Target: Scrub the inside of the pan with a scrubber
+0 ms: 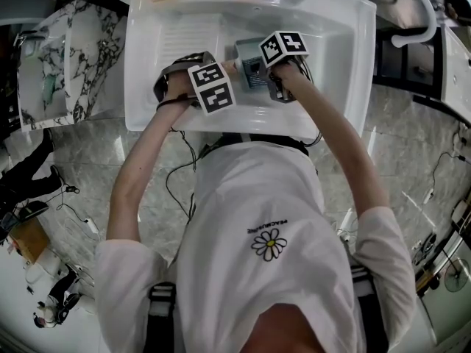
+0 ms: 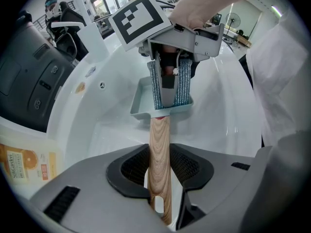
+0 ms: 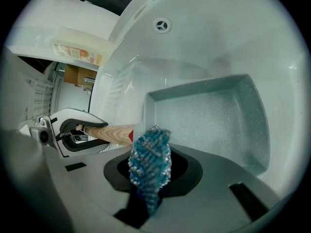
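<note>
The pan sits in the white sink, its wooden handle clamped in the left gripper. The right gripper pinches the blue scrubber near its rim. Best to hold the handle firm and press flat into the corners.

White basin at 12 o'clock in the head view, black-veined marble counter at 10 o'clock. Floor is glossy grey marble tile, with loose cables at 8 o'clock and a fan at 4 o'clock. Daylit windows at 11 o'clock in the left gripper view.
</note>
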`<action>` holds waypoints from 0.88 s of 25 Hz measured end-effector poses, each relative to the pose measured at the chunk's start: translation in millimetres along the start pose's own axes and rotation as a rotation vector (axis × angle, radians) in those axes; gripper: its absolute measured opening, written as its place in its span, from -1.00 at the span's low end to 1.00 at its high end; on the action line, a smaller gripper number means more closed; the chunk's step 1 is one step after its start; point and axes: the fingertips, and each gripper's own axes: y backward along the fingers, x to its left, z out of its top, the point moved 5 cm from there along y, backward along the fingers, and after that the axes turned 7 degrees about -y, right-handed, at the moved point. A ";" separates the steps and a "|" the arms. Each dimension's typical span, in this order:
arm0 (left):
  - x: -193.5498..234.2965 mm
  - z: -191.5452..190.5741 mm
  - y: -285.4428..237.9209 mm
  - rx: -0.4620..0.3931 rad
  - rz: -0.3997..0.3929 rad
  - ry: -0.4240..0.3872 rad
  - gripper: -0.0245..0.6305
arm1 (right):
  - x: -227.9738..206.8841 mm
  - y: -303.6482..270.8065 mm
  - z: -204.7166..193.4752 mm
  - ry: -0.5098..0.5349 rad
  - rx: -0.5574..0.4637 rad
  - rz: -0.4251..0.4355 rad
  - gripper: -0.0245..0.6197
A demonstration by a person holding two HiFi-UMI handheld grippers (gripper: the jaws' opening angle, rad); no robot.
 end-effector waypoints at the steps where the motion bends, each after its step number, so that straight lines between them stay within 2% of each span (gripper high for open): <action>1: -0.2 0.2 0.1 -0.001 0.000 0.001 -0.49 | 0.6 -0.1 -0.4 -0.001 0.000 0.002 -0.72; 8: 1.6 -1.2 0.1 -0.006 -0.010 0.029 -0.49 | 0.2 0.4 1.1 0.002 -0.009 0.000 -0.72; 16: 5.2 -4.2 0.5 -0.007 -0.019 0.073 -0.47 | -16.7 29.5 14.7 0.046 -0.091 -0.082 -0.72; 22: 5.6 -24.8 4.4 0.010 -0.023 0.130 -0.36 | -11.3 70.3 23.7 0.171 -0.201 -0.139 -0.72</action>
